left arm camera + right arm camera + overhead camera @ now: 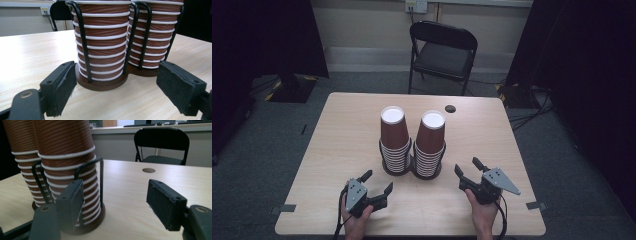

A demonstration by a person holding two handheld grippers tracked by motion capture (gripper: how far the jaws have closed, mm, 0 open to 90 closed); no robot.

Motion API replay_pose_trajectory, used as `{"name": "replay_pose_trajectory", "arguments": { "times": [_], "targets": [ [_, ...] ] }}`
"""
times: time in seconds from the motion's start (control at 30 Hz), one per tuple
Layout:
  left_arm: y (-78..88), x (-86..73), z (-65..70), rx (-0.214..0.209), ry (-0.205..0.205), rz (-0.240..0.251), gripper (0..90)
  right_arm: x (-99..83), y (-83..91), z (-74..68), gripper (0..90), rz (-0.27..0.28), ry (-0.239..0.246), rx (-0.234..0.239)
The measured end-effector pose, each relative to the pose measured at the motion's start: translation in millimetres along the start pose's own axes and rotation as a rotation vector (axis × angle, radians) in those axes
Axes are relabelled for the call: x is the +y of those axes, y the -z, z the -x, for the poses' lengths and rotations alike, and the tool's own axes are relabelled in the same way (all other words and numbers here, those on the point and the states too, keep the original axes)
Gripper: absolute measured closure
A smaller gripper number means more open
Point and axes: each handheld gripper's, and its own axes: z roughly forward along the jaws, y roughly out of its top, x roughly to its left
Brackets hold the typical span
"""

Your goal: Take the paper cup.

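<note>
Two stacks of brown paper cups (412, 142) stood untouched in their wire holder at twelve o'clock from both grippers. The left gripper (378, 187) and right gripper (466, 168) hovered with fingers spread, nothing gripped yet. Beyond the pale wooden tabletop (337, 145), a black folding chair (443, 52) waited.

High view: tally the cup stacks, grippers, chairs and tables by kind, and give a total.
Cup stacks: 2
Grippers: 2
Chair: 1
Table: 1
Total: 6
</note>
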Motion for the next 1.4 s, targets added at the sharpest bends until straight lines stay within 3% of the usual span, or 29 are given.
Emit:
{"name": "replay_pose_trajectory", "arguments": {
  "times": [0.07, 0.27, 0.4, 0.67, 1.0, 1.4],
  "targets": [
    [-0.1, 0.0, 0.1, -0.002, 0.003, 0.001, 16.1, 6.2, -1.6, -1.8, 28.6, 0.005, 0.005, 0.022],
    [0.4, 0.0, -0.6, -0.001, -0.002, 0.000, 16.0, 20.1, -8.3, -9.5, 27.9, 0.027, 0.080, 0.033],
    [0.7, -0.2, -0.5, -0.003, -0.004, 0.003, 16.0, 25.6, -11.0, -13.4, 27.4, 0.002, 0.071, 0.059],
    [0.7, -0.2, -0.5, -0.004, -0.004, 0.004, 16.0, 38.9, -18.8, -17.0, 13.3, 0.015, 0.039, 0.094],
    [1.0, -0.3, -0.4, -0.002, -0.005, 0.006, 16.0, 62.3, -31.9, -22.5, 13.1, 0.029, 0.047, 0.175],
    [1.4, -0.4, -0.6, -0.001, -0.004, 0.010, 16.2, 90.4, -46.7, -36.4, 13.0, 0.061, 0.085, 0.223]
  ]
}}
